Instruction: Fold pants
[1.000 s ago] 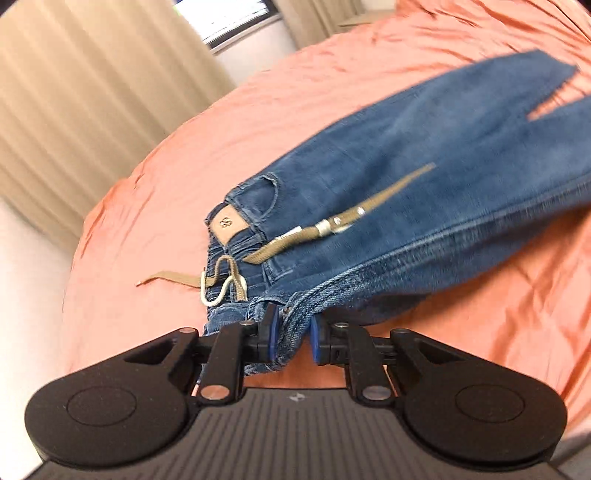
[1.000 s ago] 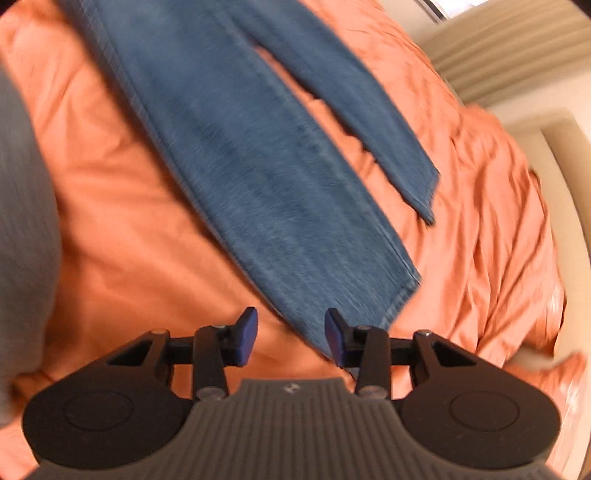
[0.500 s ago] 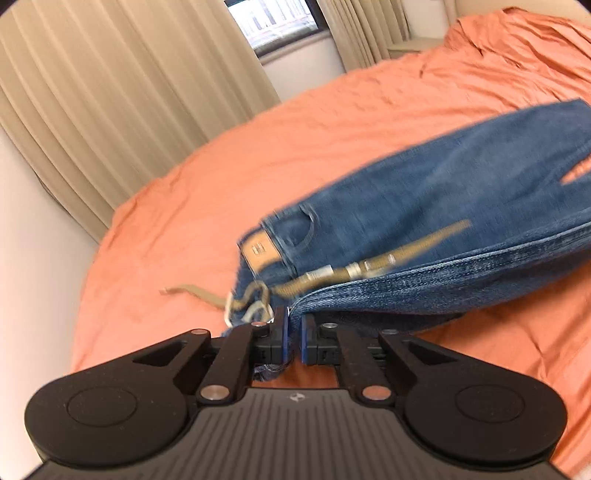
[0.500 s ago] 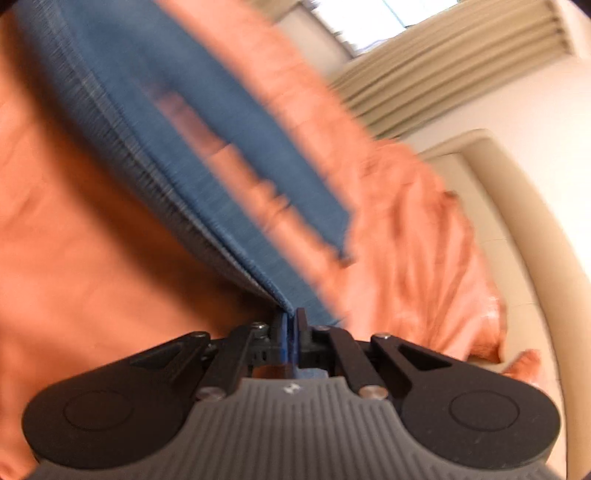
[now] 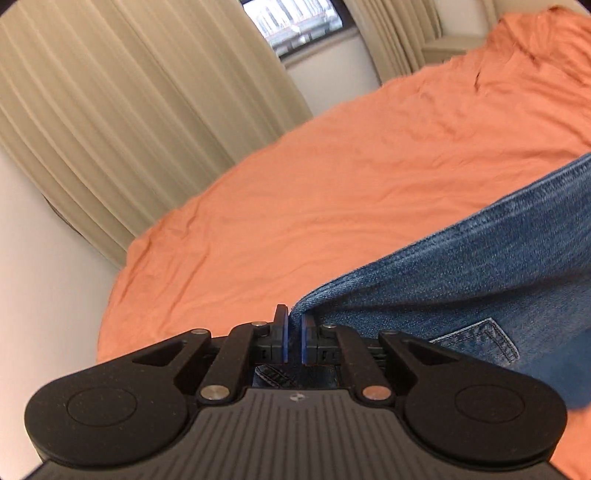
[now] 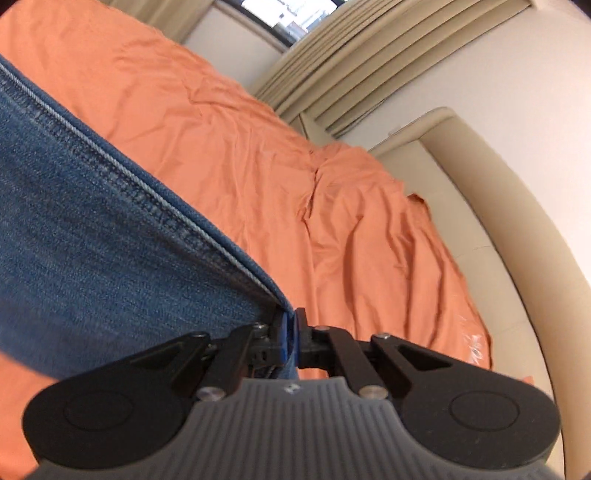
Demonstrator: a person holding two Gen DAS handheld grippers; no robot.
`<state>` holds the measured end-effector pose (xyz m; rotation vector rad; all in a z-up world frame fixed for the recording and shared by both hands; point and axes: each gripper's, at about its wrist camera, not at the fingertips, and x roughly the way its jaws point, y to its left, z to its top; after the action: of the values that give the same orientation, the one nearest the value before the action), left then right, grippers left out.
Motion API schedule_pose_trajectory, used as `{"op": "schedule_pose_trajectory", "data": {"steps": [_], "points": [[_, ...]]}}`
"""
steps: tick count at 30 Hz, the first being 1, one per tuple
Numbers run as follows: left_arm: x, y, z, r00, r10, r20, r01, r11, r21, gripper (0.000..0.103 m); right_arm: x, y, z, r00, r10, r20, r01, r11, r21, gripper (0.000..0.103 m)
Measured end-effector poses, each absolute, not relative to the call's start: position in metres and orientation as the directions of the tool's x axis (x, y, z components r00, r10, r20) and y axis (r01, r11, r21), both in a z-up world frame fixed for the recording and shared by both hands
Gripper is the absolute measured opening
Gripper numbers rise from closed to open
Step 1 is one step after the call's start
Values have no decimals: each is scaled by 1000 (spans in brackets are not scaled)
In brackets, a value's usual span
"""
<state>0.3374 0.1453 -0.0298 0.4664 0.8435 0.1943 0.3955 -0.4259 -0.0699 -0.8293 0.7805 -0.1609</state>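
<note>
Now lifting | left gripper (image 5: 293, 338) is clenching the jeans (image 5: 480, 266) at the waist edge | right gripper (image 6: 290, 338) is pinching a leg hem | denim, previously flat, is hanging above the bed (image 5: 332, 192) | probably starting the lengthwise fold

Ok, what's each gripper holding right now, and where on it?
Both hold the jeans. Left gripper pinches the waistband edge near a back pocket; right gripper pinches a leg's edge by its side seam.

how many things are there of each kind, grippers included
jeans: 1
orange bedsheet: 1
grippers: 2, left gripper and right gripper, each shut on the jeans
curtains: 2 in the left wrist view, flanking the window
window: 1
total: 7
</note>
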Motion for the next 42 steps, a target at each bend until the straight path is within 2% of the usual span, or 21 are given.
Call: {"op": "schedule_pose_trajectory", "data": {"steps": [9,15,20,27,30,31,32,33,34,35,36,37,40,42], "points": [[428,161,-126,503,352,-790,85,889,451,7,501,-408,-177,607,-469,-641,-253,651,-716,0],[438,163,-172,469,359,-807,132,875,466,7,530,-406,-229,553,-486,-677,-307,637,-707,0],[442,164,-184,470,359,-806,142,871,471,7,536,-408,-245,546,-484,-684,-313,640,-702,0],[427,170,-139,556,337,-760,57,896,440,8,525,-409,-222,573,-488,-659,-273,644,-714,0],[437,168,-145,520,334,-787,74,900,431,8,527,-407,-222,561,-501,-659,-251,656,-712,0],[439,169,-148,507,333,-795,78,901,427,10,527,-405,-222,556,-507,-658,-240,660,-712,0],[440,169,-150,504,343,-793,67,900,431,18,526,-404,-221,563,-516,-646,-216,662,-718,0],[440,170,-149,507,346,-790,55,901,430,20,523,-403,-217,569,-522,-636,-191,668,-720,4],[438,171,-146,514,344,-786,42,905,424,27,521,-403,-214,568,-523,-635,-176,677,-714,12],[434,172,-141,522,344,-780,28,907,419,49,516,-403,-208,574,-518,-634,-159,689,-707,35],[430,174,-136,526,348,-776,13,909,416,65,511,-403,-202,585,-506,-634,-147,702,-697,47],[425,176,-128,537,339,-773,6,914,405,84,504,-403,-194,590,-490,-641,-138,721,-679,47],[403,183,-101,552,308,-775,-19,934,357,75,483,-402,-169,579,-434,-691,-67,819,-570,47],[385,200,-84,563,243,-790,-65,966,251,74,461,-396,-151,583,-343,-736,-28,897,-441,47]]}}
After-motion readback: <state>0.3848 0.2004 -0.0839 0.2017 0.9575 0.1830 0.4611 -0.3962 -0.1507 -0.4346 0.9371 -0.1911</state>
